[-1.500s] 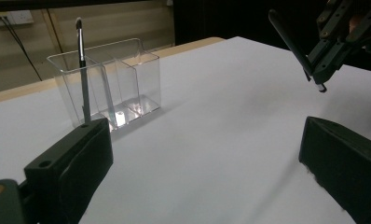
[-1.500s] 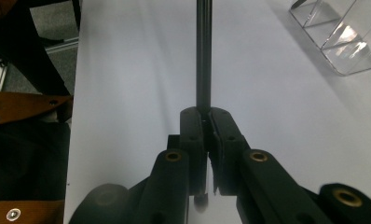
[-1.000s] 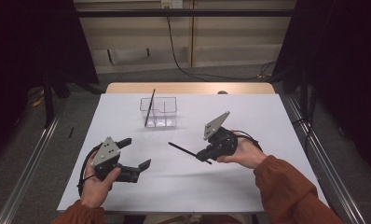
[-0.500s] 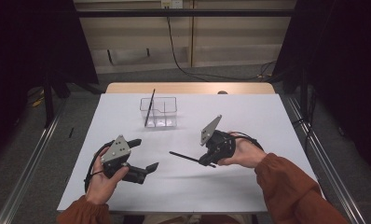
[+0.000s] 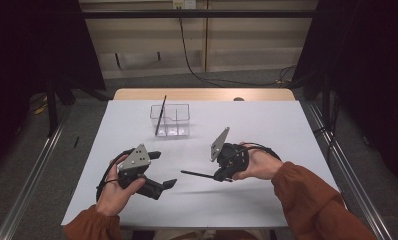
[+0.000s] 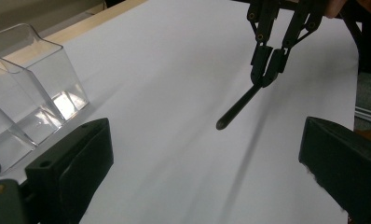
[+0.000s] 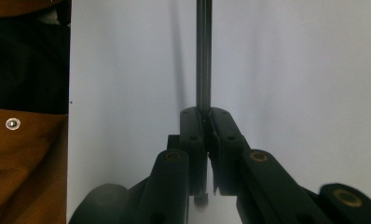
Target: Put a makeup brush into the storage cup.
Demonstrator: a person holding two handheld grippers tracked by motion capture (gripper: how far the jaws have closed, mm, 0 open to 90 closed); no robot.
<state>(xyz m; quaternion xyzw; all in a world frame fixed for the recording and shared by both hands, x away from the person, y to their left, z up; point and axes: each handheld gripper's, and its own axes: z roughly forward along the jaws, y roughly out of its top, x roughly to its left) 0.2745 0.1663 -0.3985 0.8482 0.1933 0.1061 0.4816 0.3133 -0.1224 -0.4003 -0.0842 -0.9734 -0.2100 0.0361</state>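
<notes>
My right gripper (image 5: 221, 176) is shut on a thin black rod (image 5: 199, 174) that points left, low over the white table (image 5: 267, 125). In the right gripper view the rod (image 7: 203, 56) runs straight out from the closed gripper (image 7: 206, 114). My left gripper (image 5: 163, 170) stands wide open at the front left, facing the rod's free end. In the left gripper view the rod (image 6: 237, 108) hangs from the right gripper (image 6: 267, 77) ahead of my open left gripper (image 6: 207, 186). A clear divided container (image 5: 170, 120) stands at the back, with another black rod (image 5: 160, 112) leaning in its left compartment.
The container (image 6: 30, 93) is close on the left in the left gripper view. A wooden strip (image 5: 202, 94) borders the table's far edge. Metal rails (image 5: 32, 170) run along the floor on both sides. An orange sleeve (image 7: 25, 163) is beside the right gripper.
My left gripper has shifted right toward the table's middle, still open. The right gripper has come slightly nearer the person with the rod, which now lies flatter and lower.
</notes>
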